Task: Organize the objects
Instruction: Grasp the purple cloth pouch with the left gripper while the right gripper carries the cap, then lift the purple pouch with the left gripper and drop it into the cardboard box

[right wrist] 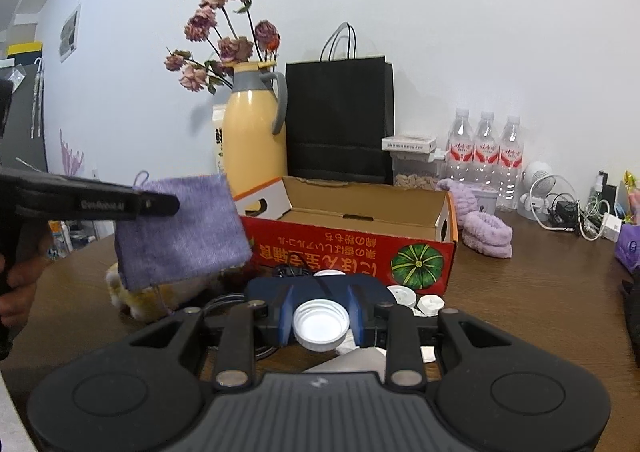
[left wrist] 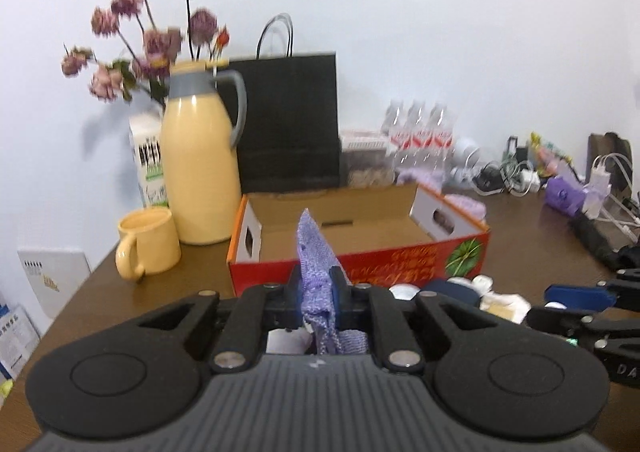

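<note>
In the left wrist view, the jaws of the left gripper [left wrist: 316,294] are seen clamped on a purple knitted cloth [left wrist: 314,252], which is pinched between the blue pads so that one corner stands up above them and the rest hangs below. Beyond the jaws, an open cardboard box [left wrist: 400,256] with a red front is set near the middle of the table [left wrist: 532,248], its floor apparently bare; a yellow jug [left wrist: 200,159] and a yellow mug [left wrist: 150,242] are placed toward the left edge, and a black paper bag [left wrist: 288,119] is stood behind the box. The step in hand is judged to be the carrying of the cloth to the box, and it would be done well if the cloth were lifted clear of the near wall and released only once it hangs inside. In the right wrist view, the jaws of the right gripper [right wrist: 320,322] are closed on a white bottle cap [right wrist: 320,326], held open side up between the pads. The cloth is seen hanging flat from the left gripper, off the table, to the left of the box and just short of its near left corner. Small white items and a dark case are left before the box front.
</note>
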`<action>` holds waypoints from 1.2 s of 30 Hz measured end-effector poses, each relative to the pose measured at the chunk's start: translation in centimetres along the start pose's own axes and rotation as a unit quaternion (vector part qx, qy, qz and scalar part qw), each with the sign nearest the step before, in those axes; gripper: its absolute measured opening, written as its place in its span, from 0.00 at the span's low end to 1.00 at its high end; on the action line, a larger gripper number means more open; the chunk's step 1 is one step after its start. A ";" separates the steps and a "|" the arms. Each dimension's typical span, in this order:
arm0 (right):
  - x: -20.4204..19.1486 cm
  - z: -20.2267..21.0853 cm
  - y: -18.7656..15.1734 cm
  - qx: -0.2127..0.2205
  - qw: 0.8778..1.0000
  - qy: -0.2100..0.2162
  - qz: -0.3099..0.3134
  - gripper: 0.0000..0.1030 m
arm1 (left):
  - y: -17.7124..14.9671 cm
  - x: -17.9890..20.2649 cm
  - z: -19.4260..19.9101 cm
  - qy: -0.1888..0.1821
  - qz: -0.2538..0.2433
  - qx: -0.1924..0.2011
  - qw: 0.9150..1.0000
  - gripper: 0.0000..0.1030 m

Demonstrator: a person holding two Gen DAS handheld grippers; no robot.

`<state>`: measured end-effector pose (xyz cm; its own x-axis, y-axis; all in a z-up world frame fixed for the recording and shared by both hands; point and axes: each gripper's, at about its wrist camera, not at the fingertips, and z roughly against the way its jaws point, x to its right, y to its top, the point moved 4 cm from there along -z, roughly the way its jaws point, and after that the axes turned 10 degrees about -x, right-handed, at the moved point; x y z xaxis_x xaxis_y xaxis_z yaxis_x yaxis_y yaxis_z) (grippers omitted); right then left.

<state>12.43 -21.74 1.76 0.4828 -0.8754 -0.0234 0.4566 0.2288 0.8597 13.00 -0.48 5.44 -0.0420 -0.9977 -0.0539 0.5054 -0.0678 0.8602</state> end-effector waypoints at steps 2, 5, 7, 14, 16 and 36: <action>-0.2 0.7 0.1 0.007 1.000 -0.001 0.001 0.26 | 0.2 0.3 1.1 0.000 0.002 0.011 1.000 0.12; -0.4 1.2 0.9 0.019 1.000 -0.003 0.004 0.26 | 1.0 0.7 2.3 -0.002 0.006 0.029 1.000 0.12; -0.3 1.1 2.0 0.030 1.000 -0.005 0.006 0.26 | 2.1 1.0 2.5 -0.005 0.013 0.046 0.999 0.12; 1.3 -3.4 8.1 0.056 0.998 -0.027 0.005 0.26 | 6.8 1.2 -0.7 -0.018 0.051 0.081 0.995 0.12; 2.2 -6.1 10.2 0.049 0.998 -0.033 0.002 0.26 | 8.6 1.0 -2.9 -0.017 0.065 0.083 0.994 0.12; 6.1 -17.0 12.2 -0.066 0.996 -0.066 0.006 0.99 | 9.7 -1.3 -14.9 0.075 0.094 -0.004 0.993 1.00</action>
<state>33.67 -17.08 3.39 0.3901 -0.9187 0.0618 0.5503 0.2864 0.7843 30.83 -0.01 6.33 0.1819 -0.9828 0.0312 0.4990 0.1195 0.8583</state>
